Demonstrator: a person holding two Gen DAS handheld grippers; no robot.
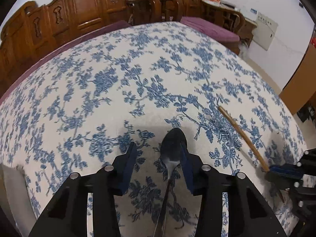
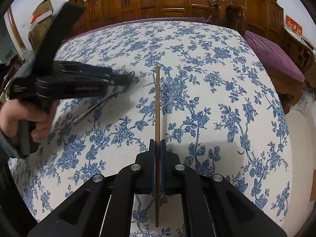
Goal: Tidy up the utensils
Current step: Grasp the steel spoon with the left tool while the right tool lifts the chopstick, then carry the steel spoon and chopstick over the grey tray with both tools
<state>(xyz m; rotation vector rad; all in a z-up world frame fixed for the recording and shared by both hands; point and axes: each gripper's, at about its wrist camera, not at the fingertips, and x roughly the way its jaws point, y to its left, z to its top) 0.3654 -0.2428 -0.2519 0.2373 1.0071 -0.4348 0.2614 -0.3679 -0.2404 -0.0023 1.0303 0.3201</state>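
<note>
A metal spoon (image 1: 172, 144) lies on the blue-flowered tablecloth (image 1: 118, 79), bowl pointing away. My left gripper (image 1: 159, 154) is open just above it, its fingers on either side of the bowl and neck. It shows from the side in the right wrist view (image 2: 118, 79), with the spoon (image 2: 98, 102) under it. My right gripper (image 2: 157, 148) is shut on a wooden chopstick (image 2: 157, 102) and holds it by its middle, pointing forward over the table. The chopstick also shows in the left wrist view (image 1: 243, 136), held by the right gripper (image 1: 276, 170).
Carved wooden chairs (image 1: 79, 13) with purple cushions (image 2: 272, 57) stand along the far and right edges of the table. A hand (image 2: 25, 118) holds the left gripper's handle at the left of the right wrist view.
</note>
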